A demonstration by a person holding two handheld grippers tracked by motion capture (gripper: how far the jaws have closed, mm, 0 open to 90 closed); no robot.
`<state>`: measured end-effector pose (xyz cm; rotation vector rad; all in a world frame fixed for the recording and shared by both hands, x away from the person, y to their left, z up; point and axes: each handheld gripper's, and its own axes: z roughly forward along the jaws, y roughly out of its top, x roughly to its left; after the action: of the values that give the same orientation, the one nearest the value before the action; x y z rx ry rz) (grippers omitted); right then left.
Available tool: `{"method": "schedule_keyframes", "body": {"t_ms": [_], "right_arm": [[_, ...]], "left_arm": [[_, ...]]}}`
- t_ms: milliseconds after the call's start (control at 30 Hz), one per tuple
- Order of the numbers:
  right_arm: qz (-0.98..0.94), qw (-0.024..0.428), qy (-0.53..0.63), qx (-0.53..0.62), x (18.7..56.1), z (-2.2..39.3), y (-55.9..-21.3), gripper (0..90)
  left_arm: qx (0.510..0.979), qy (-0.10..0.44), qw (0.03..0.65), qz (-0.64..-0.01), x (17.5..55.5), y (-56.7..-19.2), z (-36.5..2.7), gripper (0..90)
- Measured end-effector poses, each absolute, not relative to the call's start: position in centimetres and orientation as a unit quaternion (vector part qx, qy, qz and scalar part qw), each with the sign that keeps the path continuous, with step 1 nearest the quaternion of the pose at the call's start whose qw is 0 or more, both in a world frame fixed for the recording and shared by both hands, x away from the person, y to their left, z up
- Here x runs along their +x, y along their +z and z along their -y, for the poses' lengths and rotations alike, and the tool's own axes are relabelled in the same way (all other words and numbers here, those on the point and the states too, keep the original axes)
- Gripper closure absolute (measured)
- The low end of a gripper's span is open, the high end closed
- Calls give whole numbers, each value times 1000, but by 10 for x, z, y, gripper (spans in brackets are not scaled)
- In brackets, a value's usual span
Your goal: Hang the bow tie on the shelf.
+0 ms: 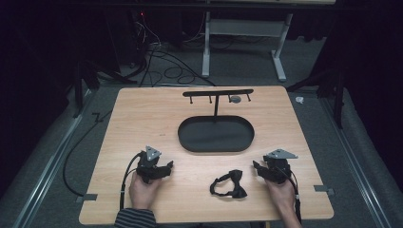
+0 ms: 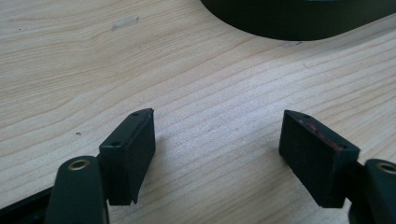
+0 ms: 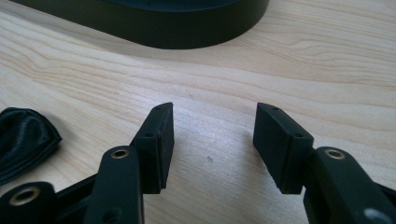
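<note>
High view alone shows the hook stand (image 1: 217, 93) behind the tray (image 1: 216, 134).

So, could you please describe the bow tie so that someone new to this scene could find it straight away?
Start at the wooden table and find the black oval tray at its middle. Come toward the person's edge from the tray: the bow tie lies flat there, just left of the right gripper. It is the one soft, glossy fabric thing, with a looped strap.

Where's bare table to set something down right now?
Free: the wood left of the oval tray, and right of it to the table's edge. Crowded: the near strip, where the bow tie lies between left gripper and right gripper.
</note>
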<state>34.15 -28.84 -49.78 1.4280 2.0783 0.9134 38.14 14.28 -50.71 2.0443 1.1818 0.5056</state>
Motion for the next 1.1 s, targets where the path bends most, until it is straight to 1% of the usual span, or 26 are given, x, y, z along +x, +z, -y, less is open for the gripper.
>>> {"method": "schedule_keyframes", "body": {"t_ms": [400,1100], "right_arm": [[-760,224,350,499,334,280,-487,532],[-783,171,404,441,317,244,-469,549]], "left_arm": [[791,195,356,-458,381,-507,-143,275],[791,195,356,-458,381,-507,-143,275]]}}
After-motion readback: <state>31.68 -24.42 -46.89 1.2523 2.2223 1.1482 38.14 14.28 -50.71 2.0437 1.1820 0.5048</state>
